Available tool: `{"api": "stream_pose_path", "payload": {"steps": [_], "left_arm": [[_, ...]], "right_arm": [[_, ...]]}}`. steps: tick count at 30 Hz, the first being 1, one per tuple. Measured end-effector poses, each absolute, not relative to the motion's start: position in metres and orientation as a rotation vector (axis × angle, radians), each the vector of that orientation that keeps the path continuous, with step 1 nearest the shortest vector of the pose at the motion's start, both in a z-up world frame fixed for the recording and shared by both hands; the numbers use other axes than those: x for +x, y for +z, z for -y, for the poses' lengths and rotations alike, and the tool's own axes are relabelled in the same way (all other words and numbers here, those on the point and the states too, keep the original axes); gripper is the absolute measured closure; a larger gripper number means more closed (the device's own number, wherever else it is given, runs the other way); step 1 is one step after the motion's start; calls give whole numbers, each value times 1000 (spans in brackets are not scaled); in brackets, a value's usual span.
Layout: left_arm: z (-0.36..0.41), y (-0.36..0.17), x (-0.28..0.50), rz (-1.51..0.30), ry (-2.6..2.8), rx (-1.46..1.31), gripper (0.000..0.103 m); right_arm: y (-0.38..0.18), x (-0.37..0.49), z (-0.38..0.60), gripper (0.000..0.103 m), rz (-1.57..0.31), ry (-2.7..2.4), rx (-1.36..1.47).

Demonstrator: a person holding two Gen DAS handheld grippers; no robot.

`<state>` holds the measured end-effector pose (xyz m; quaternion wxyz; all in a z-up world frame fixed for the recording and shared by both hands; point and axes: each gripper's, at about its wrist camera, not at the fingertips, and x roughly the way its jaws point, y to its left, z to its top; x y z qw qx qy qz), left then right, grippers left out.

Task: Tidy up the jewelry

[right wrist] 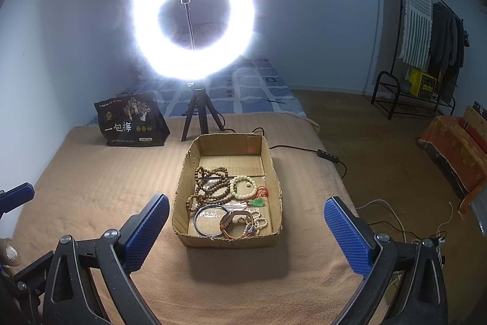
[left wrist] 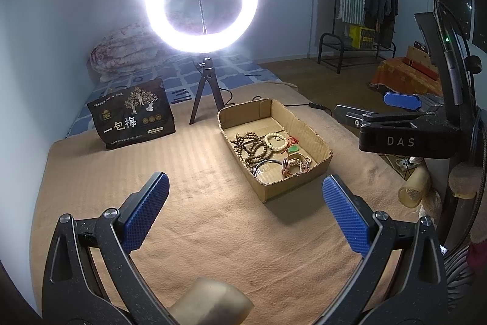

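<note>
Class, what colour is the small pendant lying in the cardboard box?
Green; the pendant shows best in the right wrist view.

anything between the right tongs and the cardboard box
Nothing: in the right wrist view only bare tan blanket lies between the open right tongs and the cardboard box of jewelry.
</note>
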<state>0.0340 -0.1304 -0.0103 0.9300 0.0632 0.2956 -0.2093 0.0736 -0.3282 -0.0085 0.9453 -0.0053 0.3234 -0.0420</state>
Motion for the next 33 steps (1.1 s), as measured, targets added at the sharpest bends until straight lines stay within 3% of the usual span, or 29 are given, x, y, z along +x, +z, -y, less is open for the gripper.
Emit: {"api": "stream_pose_path", "payload": {"steps": [33], "left_arm": [[126,-9,37,-601,-379,122,0]], "right_arm": [[-14,73,330,0,-668,-81,-14]]}}
